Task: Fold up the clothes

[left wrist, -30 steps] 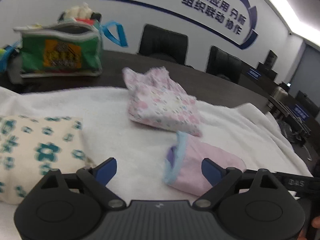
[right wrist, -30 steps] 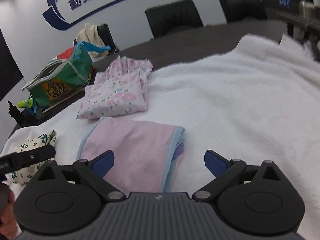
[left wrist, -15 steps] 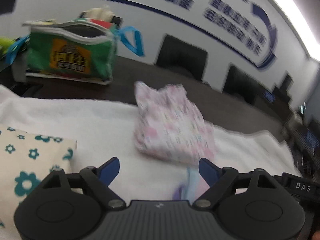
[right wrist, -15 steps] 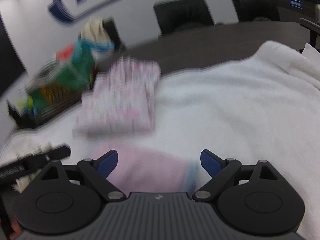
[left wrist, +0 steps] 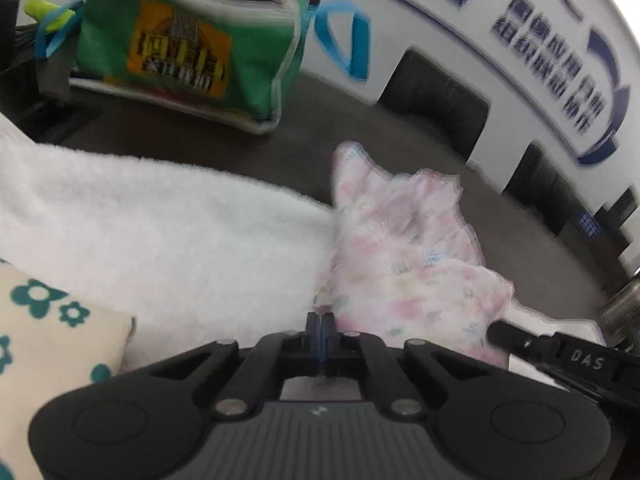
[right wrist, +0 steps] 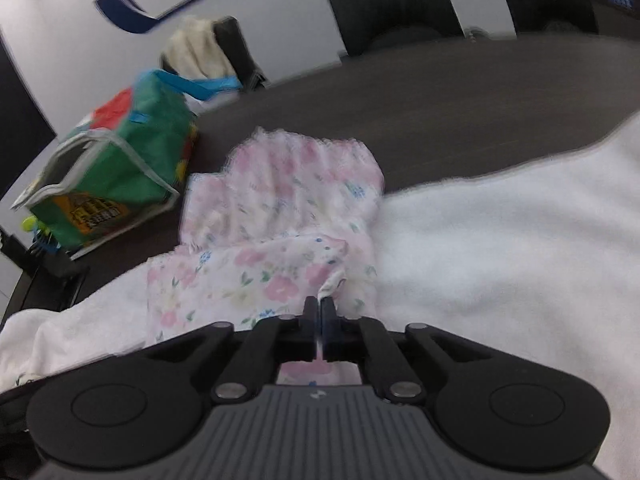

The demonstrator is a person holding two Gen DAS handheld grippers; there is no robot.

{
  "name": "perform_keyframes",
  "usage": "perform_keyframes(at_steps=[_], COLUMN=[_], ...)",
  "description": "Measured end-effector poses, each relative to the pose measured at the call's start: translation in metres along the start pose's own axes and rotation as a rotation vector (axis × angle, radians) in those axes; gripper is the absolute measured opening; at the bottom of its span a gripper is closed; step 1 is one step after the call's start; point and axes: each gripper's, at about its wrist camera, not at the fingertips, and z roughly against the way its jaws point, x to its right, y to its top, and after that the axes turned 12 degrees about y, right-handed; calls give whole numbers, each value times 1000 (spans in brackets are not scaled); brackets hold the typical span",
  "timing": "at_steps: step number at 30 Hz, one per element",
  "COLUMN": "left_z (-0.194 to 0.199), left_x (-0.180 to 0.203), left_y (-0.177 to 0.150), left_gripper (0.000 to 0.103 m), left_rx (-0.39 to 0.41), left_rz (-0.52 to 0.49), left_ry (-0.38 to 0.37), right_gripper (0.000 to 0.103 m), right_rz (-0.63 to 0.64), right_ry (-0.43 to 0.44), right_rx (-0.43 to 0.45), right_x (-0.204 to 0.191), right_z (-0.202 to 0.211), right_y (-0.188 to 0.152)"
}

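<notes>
Where white towel (right wrist: 500,260) ends, dark table (right wrist: 460,100), black chairs (right wrist: 394,8) beyond

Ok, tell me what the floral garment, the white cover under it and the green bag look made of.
Floral garment: thin woven cloth, probably cotton, matte; it creases and ruffles at the edge.
White cover: terry or fleece, a fuzzy matte pile, likely a towel.
Green bag: seemingly stiff non-woven or laminated fabric with grey piping and a printed panel; blur leaves it open.

Left tool (left wrist: 320,322) fingers pressed together, low, pointing forward; right tool (right wrist: 319,307) likewise, pinching fabric.
</notes>
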Motion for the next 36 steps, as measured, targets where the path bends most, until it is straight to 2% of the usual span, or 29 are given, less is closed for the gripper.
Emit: perform_keyframes(at_steps=[3,6,9,12,15,19,21,25,28,30,31,32,33,34,35,36], left_z=[52,115,191,267,345,443,488,526,500,463,439,421,401,388,376,367], left_x=[2,-7,-36,-70,-103,-145,-159,-156,-147,-147,-155,-165,-185,-203,-221,-233], left_y=[9,18,25,24,4,-40,-66,-100,-105,-115,-126,-136,-150,-164,-178,-192], left_gripper=[0,0,0,0,0,0,0,0,0,6,6,9,12,15,23,32], left_rx=[114,226,341,438,540,686,752,866,765,719,674,617,534,463,392,339], left_rz=[18,40,69,81,57,25,12,-38,-68,-107,-113,-122,-124,-111,-99,-107], left_ry=[-134,-263,-386,-481,-560,-600,-592,-437,-297,-146,-62,-17,-3,-22,-39,-39], right_gripper=[0,0,0,0,0,0,0,0,0,1,3,12,23,27,33,47], right_rz=[103,216,349,497,519,532,538,550,559,543,532,521,524,533,528,517], right_ry=[51,99,147,209,231,254,265,288,306,171,91,13,-58,-124,-135,-101], right_rx=[120,249,365,447,453,450,449,447,445,361,312,263,179,82,31,17], right_x=[-34,-79,-128,-182,-202,-224,-235,-257,-274,-264,-257,-251,-241,-229,-216,-205], right_z=[47,114,187,263,293,325,341,374,398,351,322,293,270,248,240,241], right_y=[8,13,10,-7,-35,-74,-93,-132,-161,-173,-178,-183,-193,-204,-218,-231])
